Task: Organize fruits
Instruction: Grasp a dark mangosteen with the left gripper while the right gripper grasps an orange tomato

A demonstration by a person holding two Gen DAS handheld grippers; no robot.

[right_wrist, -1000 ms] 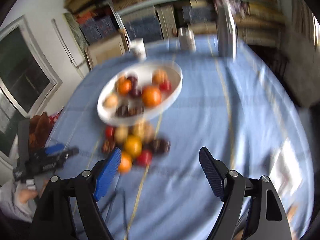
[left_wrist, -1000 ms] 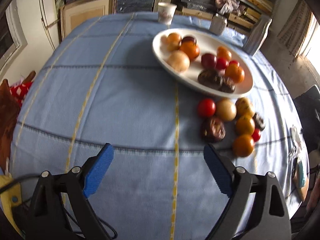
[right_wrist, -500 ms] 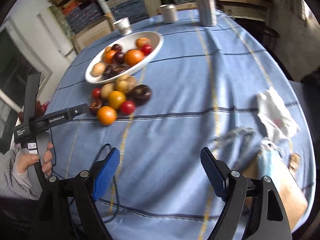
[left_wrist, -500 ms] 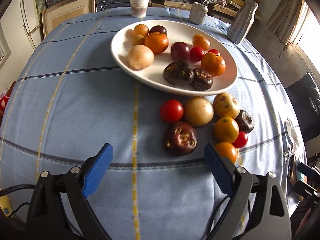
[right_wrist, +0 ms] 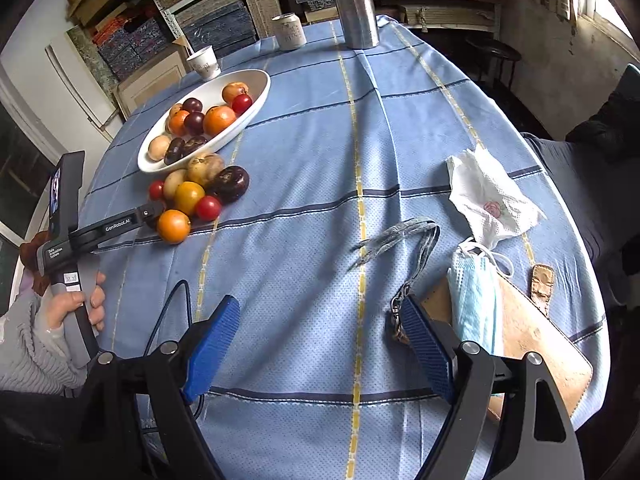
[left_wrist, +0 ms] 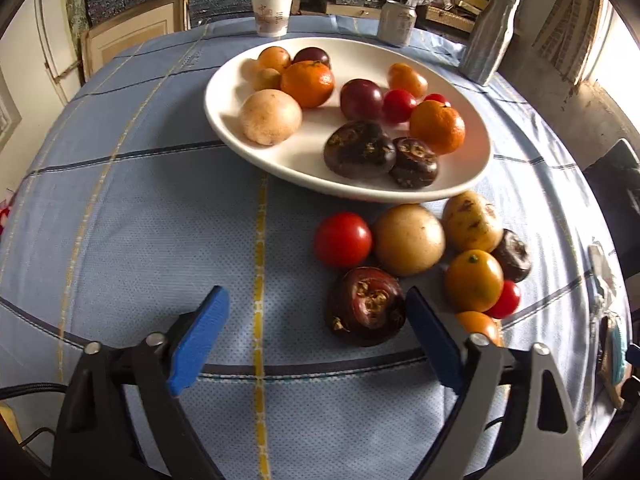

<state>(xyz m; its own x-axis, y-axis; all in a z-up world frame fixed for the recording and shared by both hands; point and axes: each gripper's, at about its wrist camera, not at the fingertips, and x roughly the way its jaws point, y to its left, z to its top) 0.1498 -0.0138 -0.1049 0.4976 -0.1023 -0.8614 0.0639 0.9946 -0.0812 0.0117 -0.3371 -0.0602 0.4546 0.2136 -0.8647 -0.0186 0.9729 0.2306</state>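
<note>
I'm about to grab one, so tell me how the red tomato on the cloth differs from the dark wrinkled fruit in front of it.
The red tomato is smooth, glossy and bright; the dark fruit is deep maroon with a rough, tan-crusted top. The dark fruit lies nearest the open left gripper, just inside its right finger; the tomato sits farther back, nearer the white plate. Both are round and rest on the cloth, off the plate.

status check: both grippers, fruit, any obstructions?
Left gripper open, empty, closing on dark fruit. Right gripper open, empty, away from the pile. White plate part-filled; loose fruit crowds the target, orange beside right finger.
</note>
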